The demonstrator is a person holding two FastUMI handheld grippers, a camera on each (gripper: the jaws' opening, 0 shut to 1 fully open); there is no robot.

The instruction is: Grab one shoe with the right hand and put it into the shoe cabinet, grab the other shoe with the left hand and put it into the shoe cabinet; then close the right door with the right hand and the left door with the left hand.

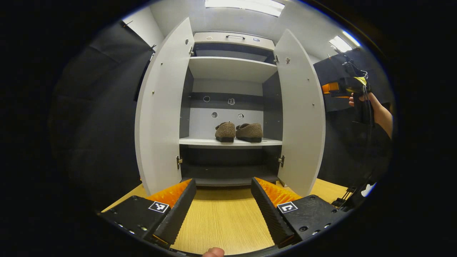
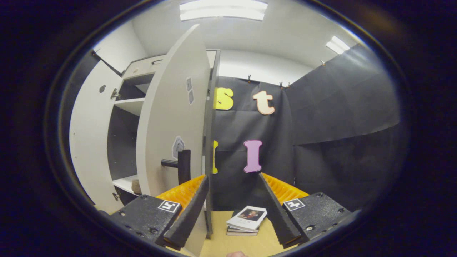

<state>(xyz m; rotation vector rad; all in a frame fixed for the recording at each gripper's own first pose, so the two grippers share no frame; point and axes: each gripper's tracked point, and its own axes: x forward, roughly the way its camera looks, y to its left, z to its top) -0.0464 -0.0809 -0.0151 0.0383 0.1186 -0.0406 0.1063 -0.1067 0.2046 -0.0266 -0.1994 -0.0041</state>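
Note:
Two brown fuzzy shoes sit side by side on the middle shelf of the white shoe cabinet. Both doors stand wide: the left door and the right door. My left gripper is open, low over the wooden table and facing the cabinet. Far right, a hand holds my right gripper. In the right gripper view, the right gripper is open, with the right door's free edge between its fingers. The door's black handle is just left of it. A bit of a shoe shows.
The cabinet stands on a wooden table. A small stack of books lies on the table right of the right door, between my right fingers. Black cloth walls close in the booth on both sides.

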